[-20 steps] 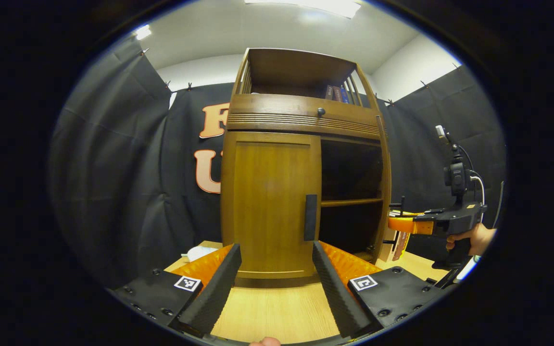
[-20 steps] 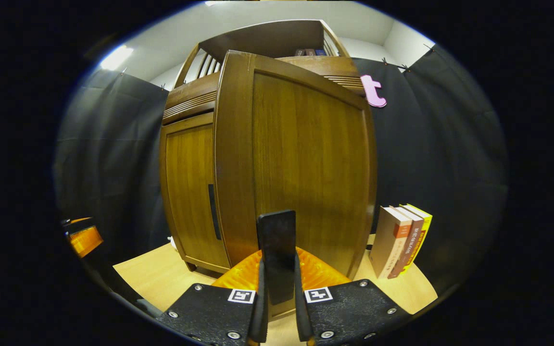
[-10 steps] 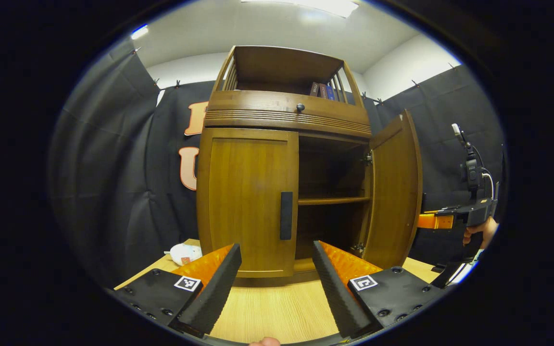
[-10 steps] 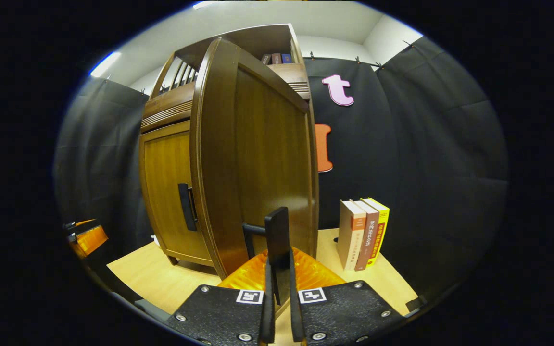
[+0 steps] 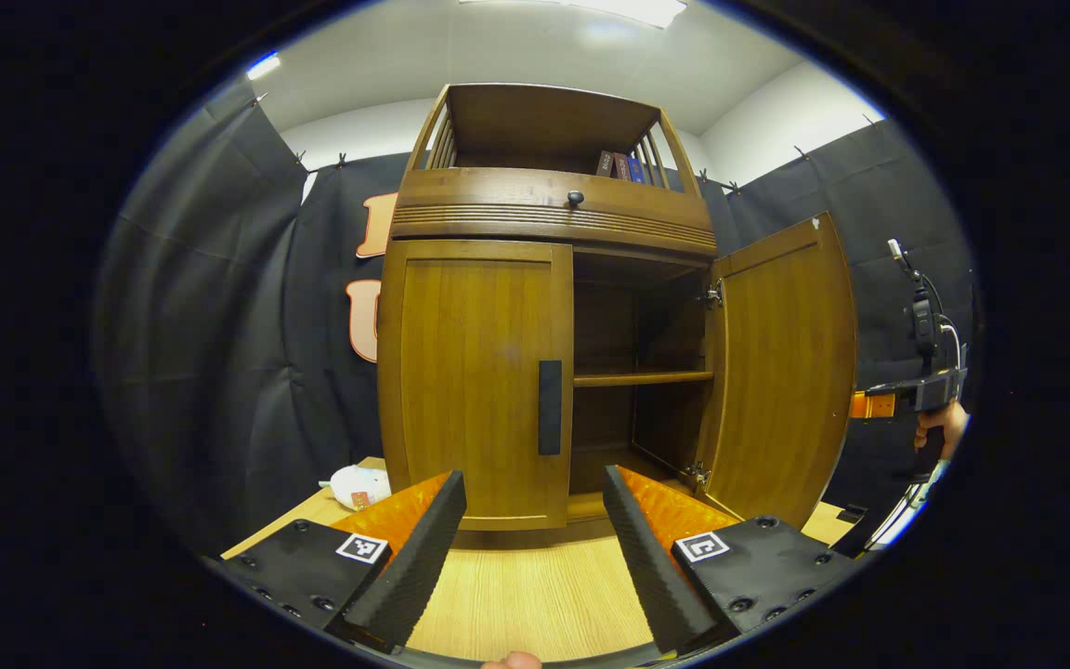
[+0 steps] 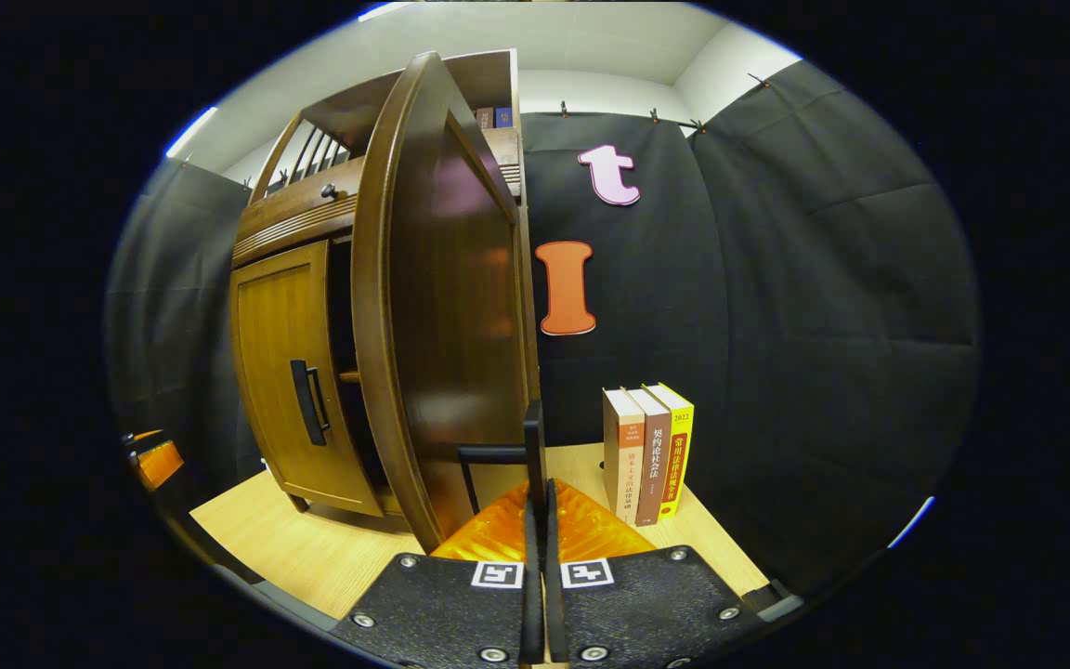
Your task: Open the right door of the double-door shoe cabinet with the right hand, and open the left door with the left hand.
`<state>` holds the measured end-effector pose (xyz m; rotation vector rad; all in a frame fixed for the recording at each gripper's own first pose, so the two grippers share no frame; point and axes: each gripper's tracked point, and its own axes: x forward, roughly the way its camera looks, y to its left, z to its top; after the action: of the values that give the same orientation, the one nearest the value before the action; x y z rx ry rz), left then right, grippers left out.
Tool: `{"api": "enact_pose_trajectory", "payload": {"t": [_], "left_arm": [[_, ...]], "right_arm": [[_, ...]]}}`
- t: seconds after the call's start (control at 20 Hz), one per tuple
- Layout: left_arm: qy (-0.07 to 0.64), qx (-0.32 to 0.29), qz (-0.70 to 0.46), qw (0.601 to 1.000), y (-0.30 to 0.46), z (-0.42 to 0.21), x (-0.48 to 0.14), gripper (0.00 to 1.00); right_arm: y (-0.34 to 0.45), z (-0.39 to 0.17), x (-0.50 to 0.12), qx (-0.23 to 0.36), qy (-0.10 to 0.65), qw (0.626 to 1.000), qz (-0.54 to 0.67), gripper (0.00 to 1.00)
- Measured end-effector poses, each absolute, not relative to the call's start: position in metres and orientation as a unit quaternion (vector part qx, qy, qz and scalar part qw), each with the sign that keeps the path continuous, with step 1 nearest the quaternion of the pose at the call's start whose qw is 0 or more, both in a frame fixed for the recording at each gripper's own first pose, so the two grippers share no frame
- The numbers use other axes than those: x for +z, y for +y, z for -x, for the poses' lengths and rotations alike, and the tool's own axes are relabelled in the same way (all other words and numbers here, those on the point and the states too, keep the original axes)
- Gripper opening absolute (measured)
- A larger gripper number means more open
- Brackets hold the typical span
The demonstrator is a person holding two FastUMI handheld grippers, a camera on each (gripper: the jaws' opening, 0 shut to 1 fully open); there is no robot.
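- The shoe cabinet (image 5: pixel 549 223) stands on the table (image 5: pixel 535 604) against the booth's wall. Its right door (image 5: pixel 781 372) is swung well out and the shelf (image 5: pixel 642 378) inside is bared, while its left door (image 5: pixel 475 381) sits flush and shut.
- That leaves the left door as the step in hand, by my judgement. It should swing about its outer edge, so the pull wants to curve outward and to the left, not come straight back.
- The right hand-held gripper (image 6: pixel 536 483) is pinched tight on the right door's handle (image 6: pixel 532 451), seen edge-on beside the three books (image 6: pixel 648 451). It need only hold there or let go cleanly, without pushing the door against its hinges.
- The left hand-held gripper (image 5: pixel 535 534) hangs wide open in front of the cabinet, apart from it and holding nothing, with its fingers framing the left door's lower part.
- The left door's handle (image 5: pixel 549 407), a slim upright bar at the door's inner edge, stands above the gripper. Rise to it, straddle it, then close squarely before drawing.
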<state>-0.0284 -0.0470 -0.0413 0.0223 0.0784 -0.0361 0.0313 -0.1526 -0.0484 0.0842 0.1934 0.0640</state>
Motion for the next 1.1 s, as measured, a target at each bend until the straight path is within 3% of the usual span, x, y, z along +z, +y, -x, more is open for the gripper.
{"api": "enact_pose_trajectory", "payload": {"t": [0.2,0.25,0.4,0.45,0.55,0.6,0.85,0.95,1.05,1.1], "left_arm": [[0.039,-0.021,-0.008,0.999,-0.05,0.027,-0.042,0.97],[0.039,-0.021,-0.006,0.999,-0.051,0.027,-0.042,0.94],[0.039,-0.021,-0.005,0.999,-0.057,0.024,-0.041,0.94],[0.039,-0.019,-0.005,0.999,-0.059,0.022,-0.041,0.94],[0.04,-0.017,-0.003,0.999,-0.061,0.021,-0.043,0.94],[0.041,-0.017,-0.001,0.999,-0.064,0.023,-0.045,0.94],[0.049,-0.022,-0.004,0.999,-0.073,0.018,-0.051,0.97],[0.046,-0.024,-0.007,0.999,-0.076,0.011,-0.046,0.94],[0.043,-0.026,-0.008,0.999,-0.077,0.004,-0.043,0.94],[0.041,-0.027,-0.008,0.999,-0.077,-0.002,-0.039,0.97]], "right_arm": [[-0.166,-0.031,-0.049,0.056,0.085,0.994,-0.047,0.01],[-0.168,-0.032,-0.051,0.059,0.086,0.993,-0.059,0.06],[-0.176,-0.031,-0.053,0.065,0.088,0.993,-0.053,0.03],[-0.177,-0.028,-0.054,0.064,0.09,0.992,-0.053,0.14],[-0.191,-0.017,-0.061,0.053,0.097,0.993,-0.041,0.1],[-0.199,-0.011,-0.067,0.042,0.102,0.993,-0.038,0.24],[-0.216,0.033,-0.063,0.003,0.095,0.993,-0.071,0.28],[-0.218,0.049,-0.058,-0.014,0.088,0.994,-0.059,0.42],[-0.207,0.057,-0.048,-0.022,0.08,0.995,-0.046,0.36],[-0.199,0.057,-0.045,-0.02,0.077,0.996,-0.041,0.5]]}}
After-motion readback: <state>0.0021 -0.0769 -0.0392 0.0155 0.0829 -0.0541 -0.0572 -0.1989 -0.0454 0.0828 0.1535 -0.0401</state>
